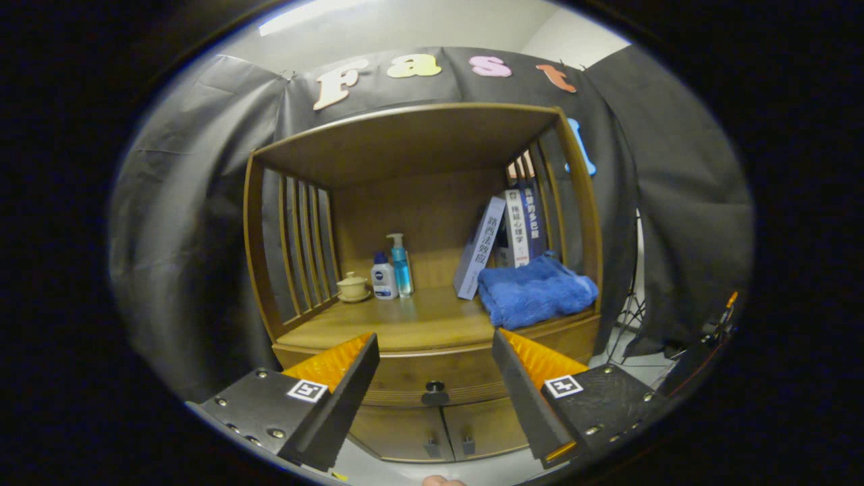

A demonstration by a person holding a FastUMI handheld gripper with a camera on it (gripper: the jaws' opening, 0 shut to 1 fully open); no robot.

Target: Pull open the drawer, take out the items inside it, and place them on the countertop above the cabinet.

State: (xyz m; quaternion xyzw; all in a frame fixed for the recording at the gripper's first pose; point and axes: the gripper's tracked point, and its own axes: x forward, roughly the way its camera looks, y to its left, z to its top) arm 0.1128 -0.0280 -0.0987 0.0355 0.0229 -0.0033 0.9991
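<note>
Gripper (435, 378) is released, its fingers spread wide and holding nothing. Between them and just beyond sits the drawer (432, 371), closed, a brown wooden front under the countertop (398, 327). Its small dark knob (435, 388) is the place to grasp; it looks stiff, maybe slippery

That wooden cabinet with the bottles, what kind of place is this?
Probably a staged home corner in a booth: a wooden cabinet holding books, a blue towel, backed by black cloth. The open gripper faces its closed drawer.

Two bottles (393, 270), three books (507, 237), one towel (535, 291)
</note>
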